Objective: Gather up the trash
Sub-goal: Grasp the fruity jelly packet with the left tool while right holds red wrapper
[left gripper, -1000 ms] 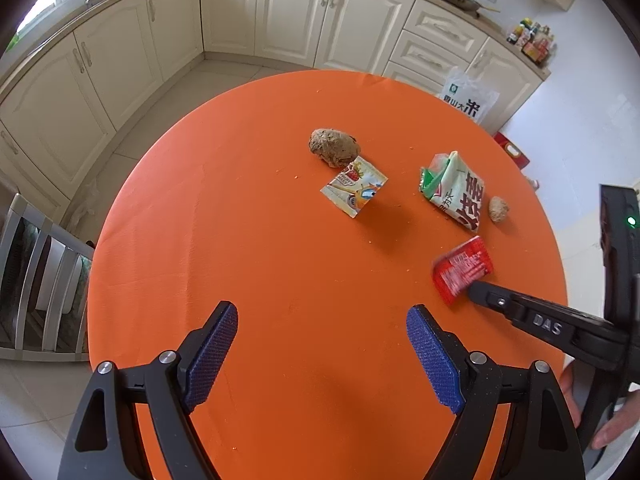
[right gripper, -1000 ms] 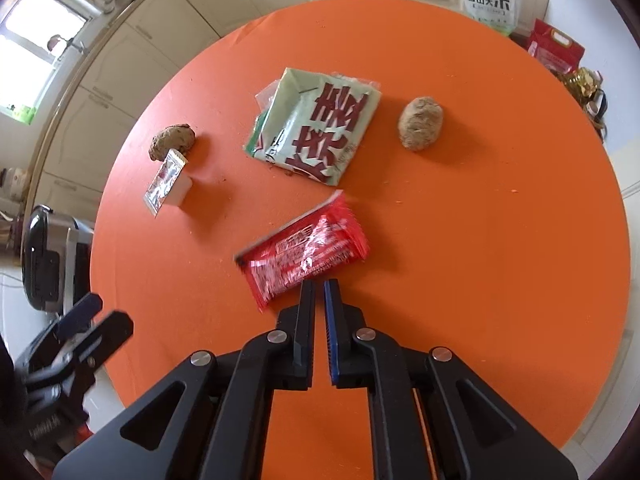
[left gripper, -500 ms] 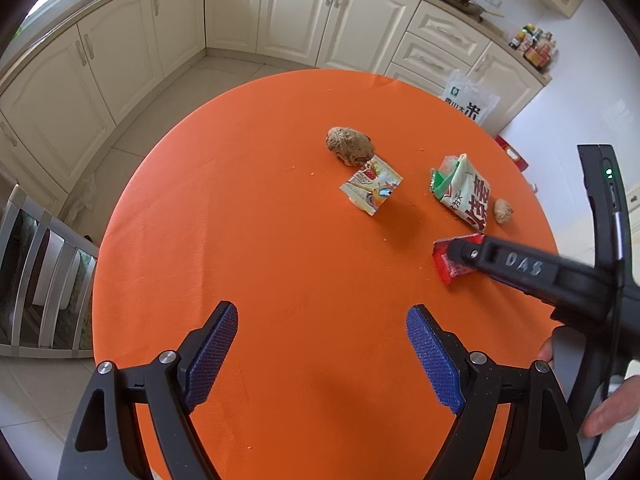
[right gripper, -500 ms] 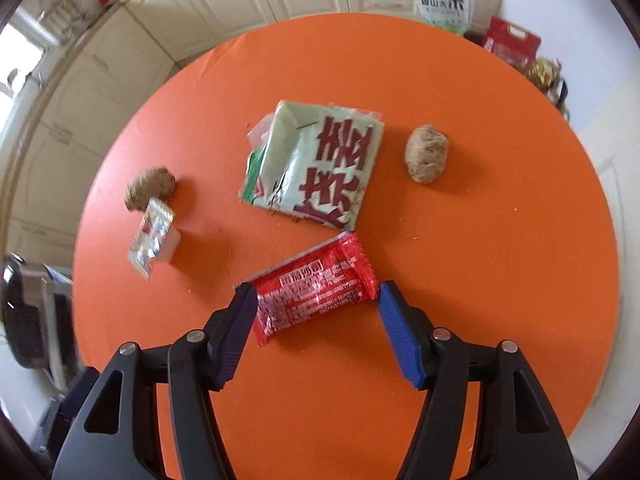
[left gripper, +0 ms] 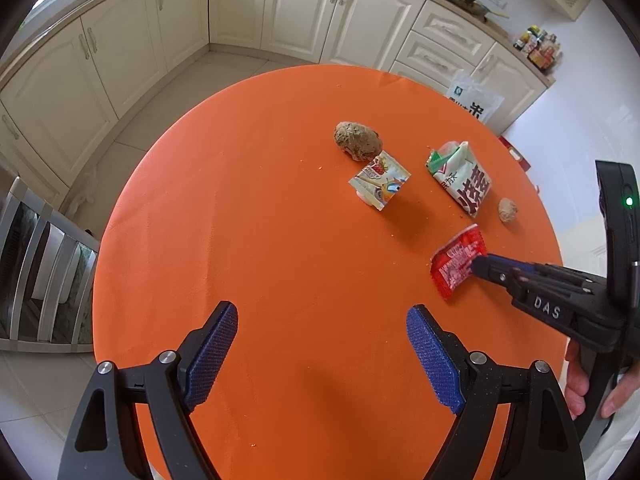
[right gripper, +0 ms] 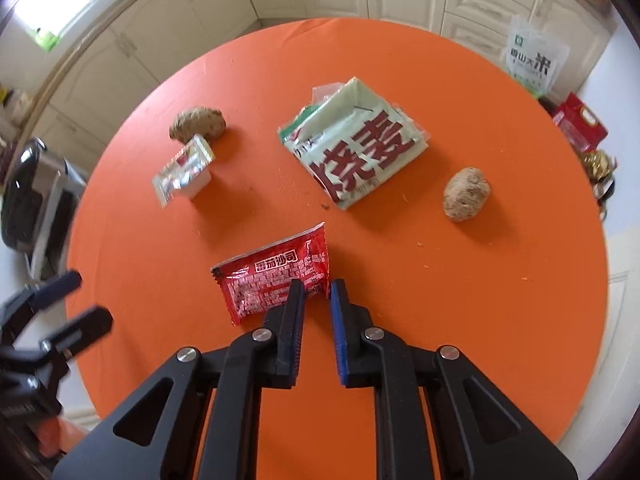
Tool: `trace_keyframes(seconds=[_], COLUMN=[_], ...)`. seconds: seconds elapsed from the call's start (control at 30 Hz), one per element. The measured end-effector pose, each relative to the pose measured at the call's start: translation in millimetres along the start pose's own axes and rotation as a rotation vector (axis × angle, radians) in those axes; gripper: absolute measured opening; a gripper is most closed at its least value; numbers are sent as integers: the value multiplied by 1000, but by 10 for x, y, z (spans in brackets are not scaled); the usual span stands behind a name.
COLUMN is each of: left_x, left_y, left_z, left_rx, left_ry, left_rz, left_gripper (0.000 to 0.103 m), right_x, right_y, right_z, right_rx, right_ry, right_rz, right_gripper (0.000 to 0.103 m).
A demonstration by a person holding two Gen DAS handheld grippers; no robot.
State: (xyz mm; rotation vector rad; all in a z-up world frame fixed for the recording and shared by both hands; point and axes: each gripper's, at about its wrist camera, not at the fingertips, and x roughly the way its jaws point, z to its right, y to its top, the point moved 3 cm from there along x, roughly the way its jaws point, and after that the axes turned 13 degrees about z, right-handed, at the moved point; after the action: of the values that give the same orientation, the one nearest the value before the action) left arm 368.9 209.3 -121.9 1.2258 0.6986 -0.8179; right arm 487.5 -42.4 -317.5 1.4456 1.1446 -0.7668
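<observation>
Right wrist view: the right gripper (right gripper: pixel 316 292) has just been closing, its jaws now a narrow gap apart, pinching the near right corner of the red packet (right gripper: pixel 272 280) near the table's (right gripper: pixel 500 300) near edge. The left gripper (left gripper: pixel 320 340) hangs wide open, holding nothing.

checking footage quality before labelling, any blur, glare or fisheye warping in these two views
Left wrist view: sharp; the orange table bows into a round bulge, cabinets curve, dark vignette in the corners, soft shadows beside the trash. Right wrist view: softer overall; the left gripper at the edge is smeared, the window is blown out, but the red packet print stays readable.
</observation>
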Motion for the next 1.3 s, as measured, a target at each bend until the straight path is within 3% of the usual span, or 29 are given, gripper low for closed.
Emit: trace_keyframes(seconds=[0.1, 0.17, 0.2, 0.23, 0.47, 0.67, 0.9, 0.97, 1.13, 1.3], left_x=[-14, -14, -19, -27, -75, -39, 28, 37, 55, 60], left_y=[6, 7, 8, 9, 12, 20, 8, 10, 6, 3], left_z=[50, 72, 83, 91, 29, -62, -200, -228, -345, -328], left_rx=[15, 20, 25, 28, 19, -10, -57, -58, -98, -98], left_ry=[-8, -12, -18, -24, -22, -37, -26, -22, -1, -3], left_rz=[7, 6, 7, 10, 27, 24, 19, 19, 24, 24], left_gripper=[83, 83, 83, 83, 83, 83, 83, 82, 82, 83], right_x=[-34, -23, -24, -34, -47, -67, 60, 87, 64, -31], right_y=[-85, -137, -165, -180, -237, -266, -143, -124, -168, -313], right_z=[49, 97, 103, 92, 83, -42, -239, -337, -427, -373], right_rx=[88, 208, 262, 292, 600, 731, 627, 584, 494, 319], right_ry=[-60, -67, -75, -79, -76, -175, -414, -461, -431, -266], right_rz=[-35, -64, -63, -50, 19, 51, 27, 45, 82, 98], right_gripper=[19, 34, 50, 54, 57, 57, 64, 58, 42, 25])
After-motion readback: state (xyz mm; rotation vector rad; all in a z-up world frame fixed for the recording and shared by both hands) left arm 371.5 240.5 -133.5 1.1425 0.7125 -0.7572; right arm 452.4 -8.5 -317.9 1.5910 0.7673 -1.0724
